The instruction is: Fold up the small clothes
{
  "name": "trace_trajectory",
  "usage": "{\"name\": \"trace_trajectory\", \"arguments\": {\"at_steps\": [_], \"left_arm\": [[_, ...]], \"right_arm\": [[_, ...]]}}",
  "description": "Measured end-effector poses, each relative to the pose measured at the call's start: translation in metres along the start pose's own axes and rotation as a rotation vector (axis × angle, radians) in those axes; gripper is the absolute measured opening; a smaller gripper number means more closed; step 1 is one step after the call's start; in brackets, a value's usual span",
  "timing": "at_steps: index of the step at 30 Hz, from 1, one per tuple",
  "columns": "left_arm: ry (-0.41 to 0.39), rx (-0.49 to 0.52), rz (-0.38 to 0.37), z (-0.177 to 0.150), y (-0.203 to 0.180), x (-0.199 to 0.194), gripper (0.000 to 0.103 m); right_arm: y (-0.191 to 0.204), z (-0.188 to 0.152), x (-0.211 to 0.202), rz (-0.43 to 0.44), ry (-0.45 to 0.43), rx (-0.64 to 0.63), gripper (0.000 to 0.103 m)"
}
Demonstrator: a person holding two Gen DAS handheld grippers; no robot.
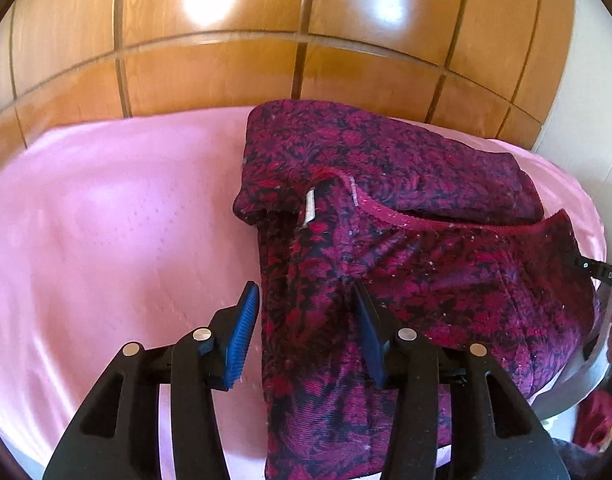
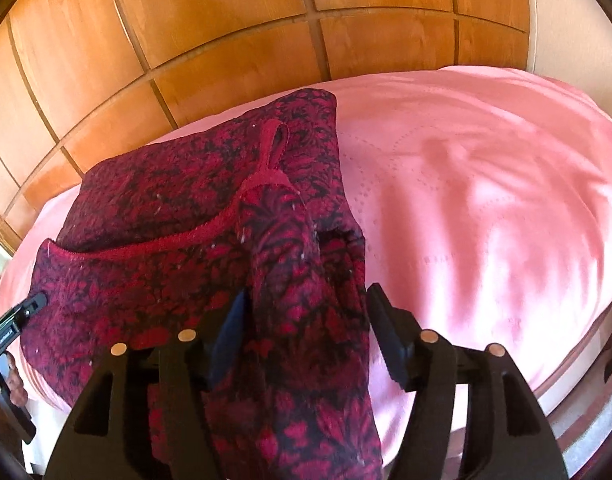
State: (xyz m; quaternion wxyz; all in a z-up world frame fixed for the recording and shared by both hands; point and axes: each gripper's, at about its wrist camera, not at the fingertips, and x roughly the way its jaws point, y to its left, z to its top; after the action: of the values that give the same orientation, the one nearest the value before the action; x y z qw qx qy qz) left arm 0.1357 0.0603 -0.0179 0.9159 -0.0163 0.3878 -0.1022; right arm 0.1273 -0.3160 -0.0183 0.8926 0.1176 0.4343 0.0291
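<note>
A dark red patterned garment [image 1: 406,208] lies partly folded on a pink sheet [image 1: 106,220], near its far edge. Both the left gripper [image 1: 306,312] and right gripper [image 2: 306,316] stand open, garment fabric running loosely between their jaws.

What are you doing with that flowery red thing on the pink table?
A person is folding a small red and black flowered garment on a table covered with a pink cloth. They hold a hand-held gripper in each hand. The left hand-held gripper and the right hand-held gripper each have a strip of the garment lying between their fingers, but the jaws stand apart and are not pinching it. The far part is already folded over.
</note>
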Motion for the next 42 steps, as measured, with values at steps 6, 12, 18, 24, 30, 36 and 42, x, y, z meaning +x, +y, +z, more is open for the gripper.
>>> {"name": "trace_trajectory", "arguments": {"at_steps": [6,12,18,24,30,36,42], "left_arm": [[0.004,0.021,-0.003,0.002,-0.004,0.003,0.046],[-0.007,-0.007,-0.009,0.010,0.004,0.001,0.046],[-0.063,-0.111,-0.070,0.032,0.031,-0.009,0.046],[-0.110,-0.090,-0.065,0.072,0.039,0.009,0.046],[-0.062,0.014,-0.084,0.100,0.023,0.047,0.046],[0.108,0.035,0.008,0.098,0.020,0.112,0.045],[0.043,0.015,-0.010,0.086,0.023,0.067,0.052]], "right_arm": [[0.006,-0.002,-0.008,0.012,0.001,-0.007,0.061],[0.011,0.010,-0.008,0.019,-0.015,-0.010,0.061],[0.020,0.040,-0.004,0.035,-0.061,0.015,0.055],[0.040,0.089,0.032,0.152,-0.050,0.058,0.055],[0.069,0.113,0.087,0.000,0.029,-0.046,0.001],[0.077,0.115,0.119,-0.149,0.043,-0.193,0.000],[0.071,0.111,0.078,-0.024,-0.016,-0.167,0.062]]}}
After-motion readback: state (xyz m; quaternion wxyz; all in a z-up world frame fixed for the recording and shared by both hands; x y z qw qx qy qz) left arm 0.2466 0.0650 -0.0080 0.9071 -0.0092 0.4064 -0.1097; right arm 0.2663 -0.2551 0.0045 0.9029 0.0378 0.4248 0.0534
